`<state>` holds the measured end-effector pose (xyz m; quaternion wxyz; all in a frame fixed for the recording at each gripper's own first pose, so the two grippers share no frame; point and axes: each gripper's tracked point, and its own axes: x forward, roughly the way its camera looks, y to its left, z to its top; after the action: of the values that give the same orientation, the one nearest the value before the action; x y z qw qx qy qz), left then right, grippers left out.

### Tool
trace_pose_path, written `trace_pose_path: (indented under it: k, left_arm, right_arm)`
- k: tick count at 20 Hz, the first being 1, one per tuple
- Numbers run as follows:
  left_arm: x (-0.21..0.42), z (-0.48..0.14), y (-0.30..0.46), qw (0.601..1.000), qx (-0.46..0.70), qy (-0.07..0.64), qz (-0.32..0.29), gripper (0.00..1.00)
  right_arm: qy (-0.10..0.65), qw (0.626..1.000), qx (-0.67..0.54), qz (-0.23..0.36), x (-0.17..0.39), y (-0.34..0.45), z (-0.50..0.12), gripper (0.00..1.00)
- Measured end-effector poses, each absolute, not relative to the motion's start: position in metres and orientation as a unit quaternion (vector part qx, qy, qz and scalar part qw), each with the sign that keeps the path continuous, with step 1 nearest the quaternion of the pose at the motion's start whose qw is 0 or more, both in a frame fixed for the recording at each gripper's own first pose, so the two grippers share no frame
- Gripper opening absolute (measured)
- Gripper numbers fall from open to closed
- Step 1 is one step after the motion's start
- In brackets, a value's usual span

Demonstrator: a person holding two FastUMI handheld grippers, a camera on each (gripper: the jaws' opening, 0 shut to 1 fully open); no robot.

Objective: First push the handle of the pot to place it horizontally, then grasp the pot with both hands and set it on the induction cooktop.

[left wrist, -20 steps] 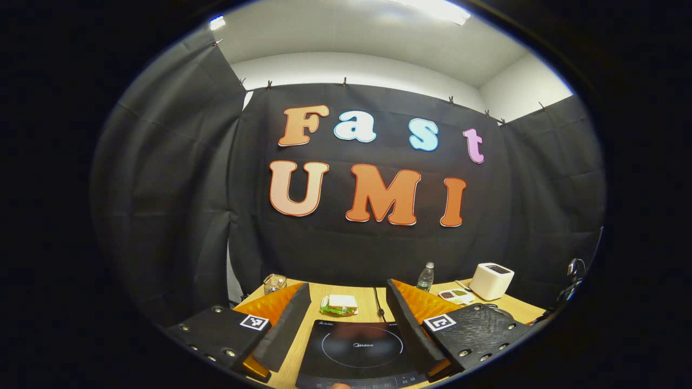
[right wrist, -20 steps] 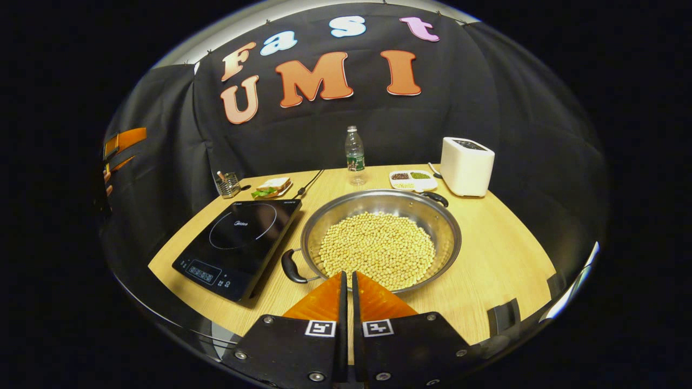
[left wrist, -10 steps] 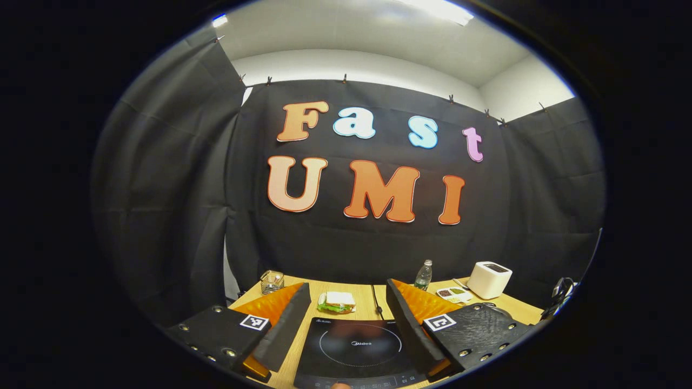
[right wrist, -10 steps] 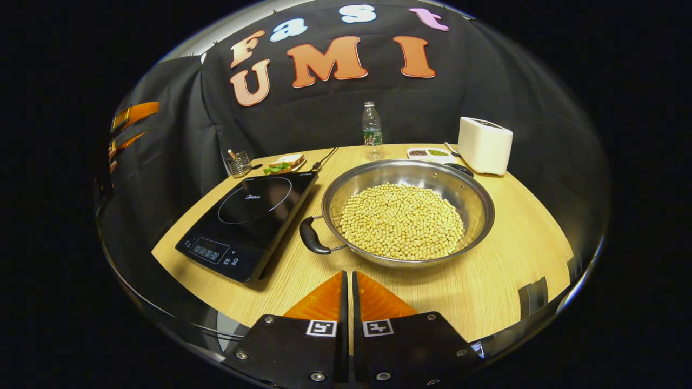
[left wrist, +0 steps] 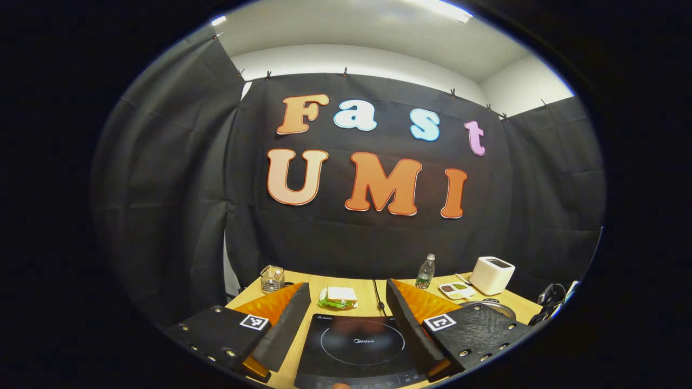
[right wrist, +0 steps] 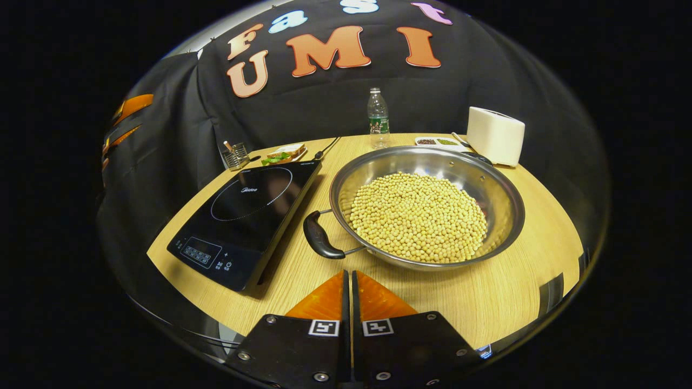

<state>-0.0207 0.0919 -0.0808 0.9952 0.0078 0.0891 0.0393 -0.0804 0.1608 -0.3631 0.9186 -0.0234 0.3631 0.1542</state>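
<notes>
A steel pot full of pale beans sits on the wooden table in the right gripper view. Its near black handle points left and toward me; the far handle lies at the back right. A black induction cooktop lies just left of the pot. My right gripper is shut with nothing between its fingers, just short of the pot's near rim and right of the near handle. My left gripper stands open above the cooktop, and the pot's rim peeks out at the right.
At the table's back stand a water bottle, a white toaster, a small dish of spices, a sandwich on a plate and a wire holder. The cooktop's cord runs to the back. The other gripper shows at far left.
My right gripper has moved forward and lower toward the pot, which now looms larger. My left gripper has barely shifted and stays open.
</notes>
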Motion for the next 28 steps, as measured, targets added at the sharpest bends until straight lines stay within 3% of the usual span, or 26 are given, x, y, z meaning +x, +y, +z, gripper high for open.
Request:
trace_pose_path:
  k: [28]
  left_arm:
    - [-0.005, -0.091, 0.131, 0.992, 0.002, 0.105, 0.072, 0.89]
  right_arm:
    - [0.378, 0.913, 0.007, 0.155, -0.035, 0.206, -0.374, 0.01]
